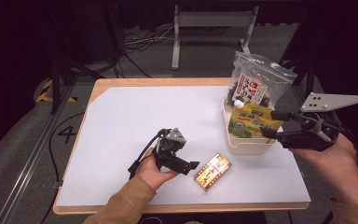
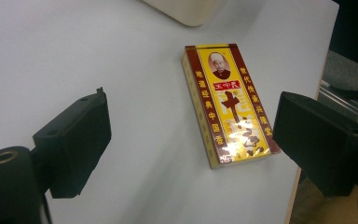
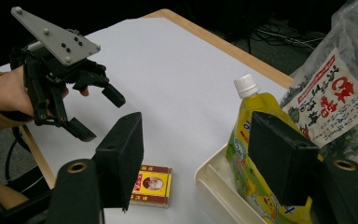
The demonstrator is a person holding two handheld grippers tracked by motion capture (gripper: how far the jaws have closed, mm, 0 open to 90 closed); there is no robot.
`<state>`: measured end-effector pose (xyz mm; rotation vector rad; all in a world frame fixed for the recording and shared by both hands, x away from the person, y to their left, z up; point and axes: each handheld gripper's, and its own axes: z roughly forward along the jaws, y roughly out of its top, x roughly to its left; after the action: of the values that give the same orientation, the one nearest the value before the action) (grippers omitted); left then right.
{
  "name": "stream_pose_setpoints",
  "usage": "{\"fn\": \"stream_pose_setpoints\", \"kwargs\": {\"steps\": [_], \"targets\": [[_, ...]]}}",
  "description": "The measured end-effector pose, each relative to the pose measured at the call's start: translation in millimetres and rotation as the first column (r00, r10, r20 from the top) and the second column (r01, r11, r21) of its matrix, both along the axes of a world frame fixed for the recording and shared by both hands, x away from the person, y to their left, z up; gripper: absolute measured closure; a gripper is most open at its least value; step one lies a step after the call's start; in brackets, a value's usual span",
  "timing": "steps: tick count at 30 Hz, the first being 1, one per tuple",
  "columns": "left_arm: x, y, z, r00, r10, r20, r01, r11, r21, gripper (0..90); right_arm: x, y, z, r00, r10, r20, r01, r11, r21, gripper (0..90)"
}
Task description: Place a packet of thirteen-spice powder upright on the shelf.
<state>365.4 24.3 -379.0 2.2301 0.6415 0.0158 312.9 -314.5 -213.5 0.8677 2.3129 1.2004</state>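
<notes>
A flat yellow and red box (image 1: 212, 171) with a portrait and Chinese print lies on the white sheet near the table's front edge. My left gripper (image 1: 191, 167) hovers just left of it, open. In the left gripper view the box (image 2: 230, 105) lies beyond my left gripper (image 2: 191, 135), apart from both jaws. My right gripper (image 1: 272, 124) hangs open at the right side of the white tray (image 1: 251, 145), holding nothing. In the right gripper view its jaws (image 3: 196, 154) frame the box (image 3: 151, 184) and the tray rim (image 3: 209, 179), with the left gripper (image 3: 100, 116) farther off.
The tray holds a yellow spouted pouch (image 1: 251, 120) with a white cap and a clear zip bag (image 1: 254, 84) of dark food, both upright. The white sheet (image 1: 168, 112) covers most of the wooden table. Cables and a metal stand are on the floor behind.
</notes>
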Motion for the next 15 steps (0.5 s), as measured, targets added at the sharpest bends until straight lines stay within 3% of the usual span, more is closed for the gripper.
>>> {"fn": "stream_pose_setpoints", "kwargs": {"steps": [15], "targets": [[-4.6,-25.5,-18.8,0.9978,-0.047,-0.046,0.049,0.9982,0.036,4.4,-5.0,-7.8,-22.3,0.9996,-0.023,-0.015,0.023,0.9993,0.03,34.6]]}}
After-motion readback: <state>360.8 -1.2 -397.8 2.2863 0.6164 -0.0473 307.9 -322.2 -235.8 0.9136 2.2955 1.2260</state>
